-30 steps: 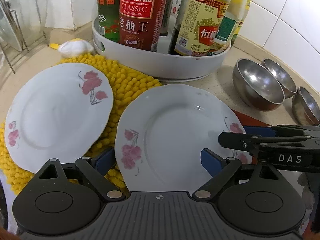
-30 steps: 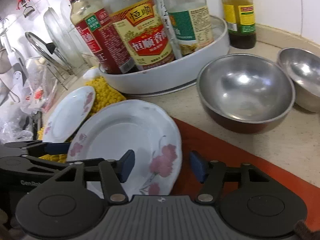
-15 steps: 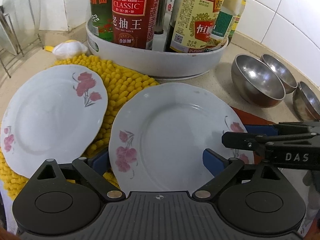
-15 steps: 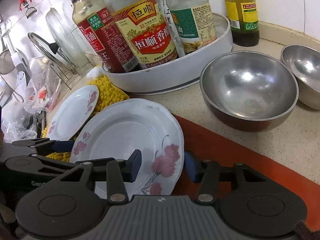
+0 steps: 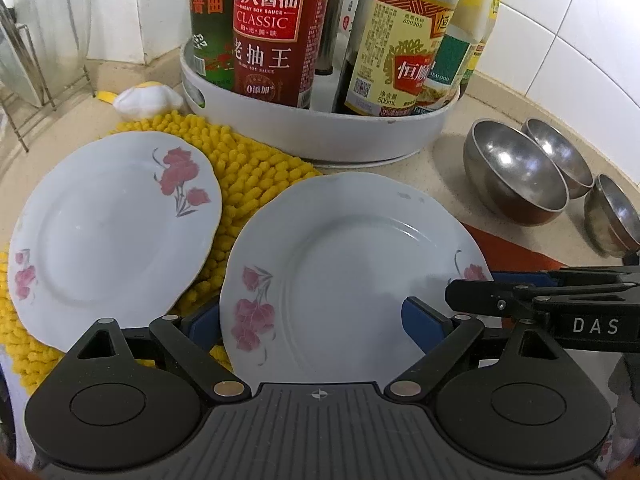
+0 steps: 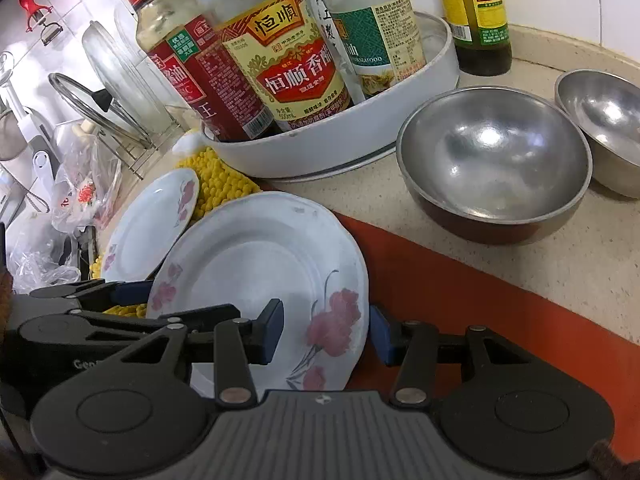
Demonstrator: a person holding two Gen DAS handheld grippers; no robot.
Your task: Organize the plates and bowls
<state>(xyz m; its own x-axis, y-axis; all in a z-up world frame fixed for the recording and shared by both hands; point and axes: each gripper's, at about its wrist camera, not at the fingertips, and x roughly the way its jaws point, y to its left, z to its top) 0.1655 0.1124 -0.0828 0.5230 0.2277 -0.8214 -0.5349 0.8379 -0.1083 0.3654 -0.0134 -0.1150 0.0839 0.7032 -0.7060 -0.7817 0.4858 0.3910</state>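
Two floral plates, three steel bowls, two grippers, itemised on one beige worktop (image 5: 460, 152).

- White round tray (image 5: 320, 136): back of worktop, loaded with sauce bottles.
- Yellow mat (image 5: 248, 168): left side, in front of the tray.
- Orange mat (image 6: 460, 292): front edge.
- Far plate (image 5: 108, 224): flat on the yellow mat, left.
- Near plate (image 5: 340, 264): front centre, partly on the orange mat.
- Bowls: large (image 5: 516, 176), medium (image 5: 560, 156) and small (image 5: 612, 216), upright in a row at the right.
- Left gripper (image 5: 314, 324): jaws wide apart, just closing slightly, astride the near plate's front-left rim.
- Right gripper (image 6: 326, 334): jaws narrowed, just closing, astride its right rim; pads apparently not pressing.
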